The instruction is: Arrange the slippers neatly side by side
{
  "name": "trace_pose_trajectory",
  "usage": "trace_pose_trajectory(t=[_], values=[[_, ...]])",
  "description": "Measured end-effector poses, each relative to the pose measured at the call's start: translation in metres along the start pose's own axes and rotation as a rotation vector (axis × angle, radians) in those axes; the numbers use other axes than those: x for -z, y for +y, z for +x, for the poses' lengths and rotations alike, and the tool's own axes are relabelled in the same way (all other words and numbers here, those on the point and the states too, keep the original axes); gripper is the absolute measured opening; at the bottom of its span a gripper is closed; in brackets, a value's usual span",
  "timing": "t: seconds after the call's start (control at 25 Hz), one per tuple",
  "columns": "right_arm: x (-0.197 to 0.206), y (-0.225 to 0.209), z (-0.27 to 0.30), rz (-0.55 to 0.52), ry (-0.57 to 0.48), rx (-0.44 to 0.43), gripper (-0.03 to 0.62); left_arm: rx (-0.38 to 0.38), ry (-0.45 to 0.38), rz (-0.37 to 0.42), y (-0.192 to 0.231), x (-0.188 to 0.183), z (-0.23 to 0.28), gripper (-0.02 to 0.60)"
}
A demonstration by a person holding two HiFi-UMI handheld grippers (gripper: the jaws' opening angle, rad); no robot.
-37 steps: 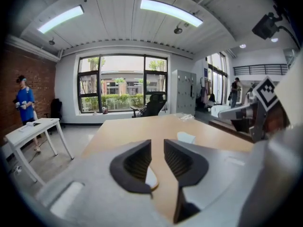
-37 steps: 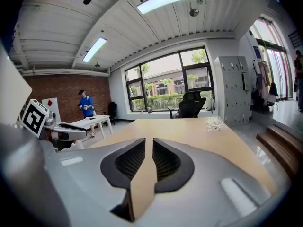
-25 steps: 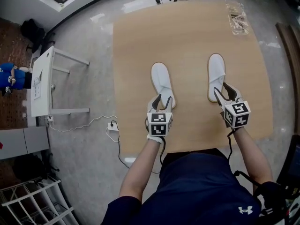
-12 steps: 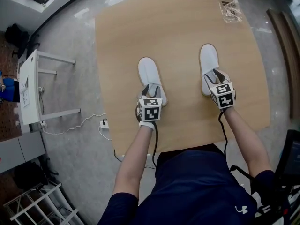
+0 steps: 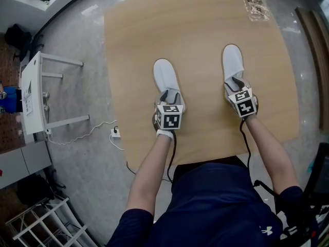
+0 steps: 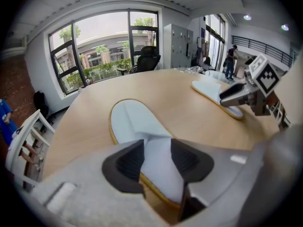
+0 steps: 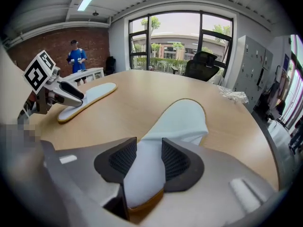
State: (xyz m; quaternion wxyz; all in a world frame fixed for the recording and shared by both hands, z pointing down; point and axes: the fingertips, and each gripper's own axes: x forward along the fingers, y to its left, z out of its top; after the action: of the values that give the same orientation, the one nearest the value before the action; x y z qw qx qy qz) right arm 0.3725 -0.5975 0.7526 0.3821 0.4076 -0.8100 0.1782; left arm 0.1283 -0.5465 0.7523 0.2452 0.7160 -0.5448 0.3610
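Note:
Two white slippers lie apart on the wooden table, toes pointing away from me. The left slipper has its heel between the jaws of my left gripper; the slipper still lies flat and the jaws stand open around it. My right gripper is closing on the heel of the right slipper, and its pads press the white fabric, which bulges up between them. Each gripper view also shows the other slipper.
A crumpled clear plastic bag lies at the table's far right corner. A white side table and a power strip with a cable are on the floor to the left. An office chair stands beyond the far edge.
Both grippers have moved forward over the slippers' heels. The right jaws have narrowed onto the right slipper's heel. The slippers themselves have stayed in place.

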Motion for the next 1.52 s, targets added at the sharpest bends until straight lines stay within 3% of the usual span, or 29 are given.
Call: trace_pose_trajectory(t=[0.16,0.72,1.12,1.52], values=[[0.002,0.005,0.002,0.005,-0.010,-0.022,0.149,0.006,-0.003,0.020,-0.004,0.004,0.001,0.176],[0.014,0.053,-0.010,-0.028,-0.004,-0.107,0.149,0.040,0.004,0.022,-0.037,0.023,-0.015,0.172],[0.024,0.084,-0.019,-0.036,0.005,-0.152,0.149,0.076,0.017,0.074,-0.064,0.034,-0.025,0.170],[0.033,0.109,-0.030,-0.067,0.003,-0.177,0.149,0.079,0.021,0.051,-0.079,0.046,-0.037,0.164]])
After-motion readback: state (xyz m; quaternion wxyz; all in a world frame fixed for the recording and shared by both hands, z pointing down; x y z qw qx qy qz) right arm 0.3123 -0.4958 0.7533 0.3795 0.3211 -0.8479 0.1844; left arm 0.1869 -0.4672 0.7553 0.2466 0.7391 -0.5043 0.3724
